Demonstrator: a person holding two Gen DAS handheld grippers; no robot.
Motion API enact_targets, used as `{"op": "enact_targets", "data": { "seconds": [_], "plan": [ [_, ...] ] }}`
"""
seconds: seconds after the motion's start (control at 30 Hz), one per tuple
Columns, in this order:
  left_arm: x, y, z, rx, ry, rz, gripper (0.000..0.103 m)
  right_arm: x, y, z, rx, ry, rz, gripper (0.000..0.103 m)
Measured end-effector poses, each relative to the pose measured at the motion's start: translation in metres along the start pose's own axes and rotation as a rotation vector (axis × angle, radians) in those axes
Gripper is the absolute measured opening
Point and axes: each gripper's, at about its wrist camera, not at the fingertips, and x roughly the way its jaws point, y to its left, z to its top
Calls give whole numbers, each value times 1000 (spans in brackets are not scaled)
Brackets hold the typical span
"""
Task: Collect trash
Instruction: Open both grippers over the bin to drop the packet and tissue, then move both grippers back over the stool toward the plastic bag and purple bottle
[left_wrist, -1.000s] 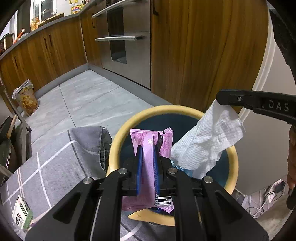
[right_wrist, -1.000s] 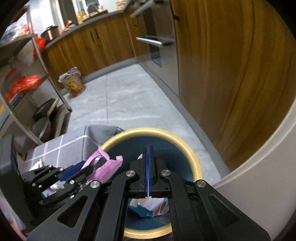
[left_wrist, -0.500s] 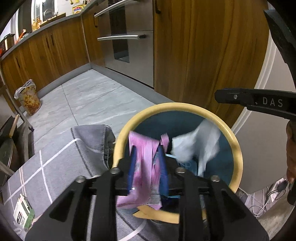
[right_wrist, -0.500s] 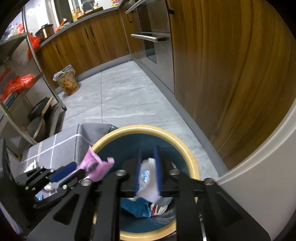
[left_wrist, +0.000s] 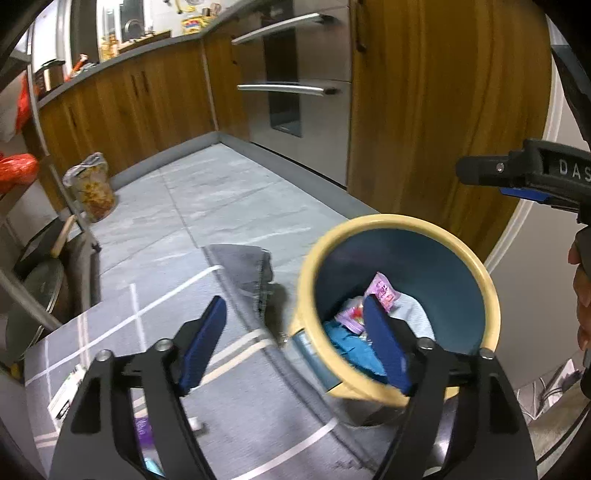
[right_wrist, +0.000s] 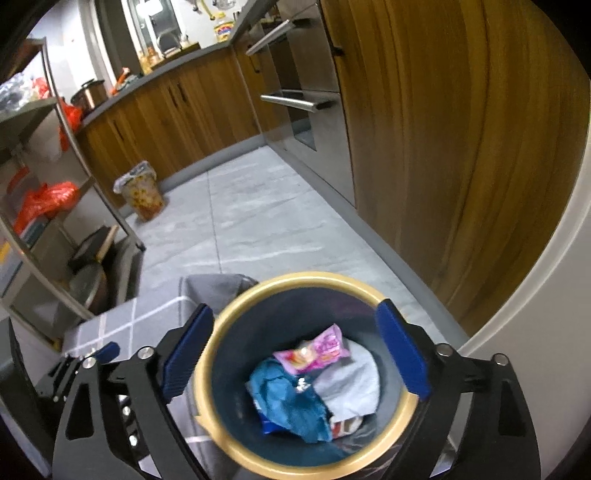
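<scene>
A bin with a yellow rim (left_wrist: 399, 221) (right_wrist: 306, 277) and a blue inside stands on the floor beside a grey checked cloth. In it lie a pink wrapper (left_wrist: 384, 291) (right_wrist: 317, 349), a white paper towel (left_wrist: 413, 314) (right_wrist: 354, 380) and crumpled blue trash (right_wrist: 288, 398). My left gripper (left_wrist: 295, 343) hangs over the bin's left edge, its jaws opening with nothing held between them. My right gripper (right_wrist: 295, 350) is above the bin mouth, its jaws opening wide and empty. One of its fingers (left_wrist: 517, 177) shows at the right of the left wrist view.
The grey checked cloth (left_wrist: 166, 314) carries a small white and green box (left_wrist: 64, 391) and a purple scrap (left_wrist: 142, 428). Wooden cabinets (right_wrist: 443, 147) and a steel oven (left_wrist: 295, 92) line the far side. A small lined waste basket (right_wrist: 142, 192) and a metal rack (right_wrist: 55, 221) stand left.
Both grippers opened. The pink wrapper left the left gripper and the paper towel left the right one; both now lie in the bin. The left gripper shifted left of the bin.
</scene>
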Motion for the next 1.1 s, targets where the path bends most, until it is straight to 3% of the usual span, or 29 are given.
{"op": "enact_targets", "data": {
  "seconds": [0.07,0.27,0.8,1.1],
  "plan": [
    [-8,7,-2,-11,-8,16,86,-5,9,0,-4,-16,10,93],
    [-41,38,-13,-54,-37,58,91,-21,50,-4,-82,-71,8,97],
    [-136,118,-56,-84,-63,197,93,-35,132,-29,-154,-102,9,98],
    [-174,176,-92,-147,-35,310,94,-33,193,-52,-273,-85,99,98]
  ]
}}
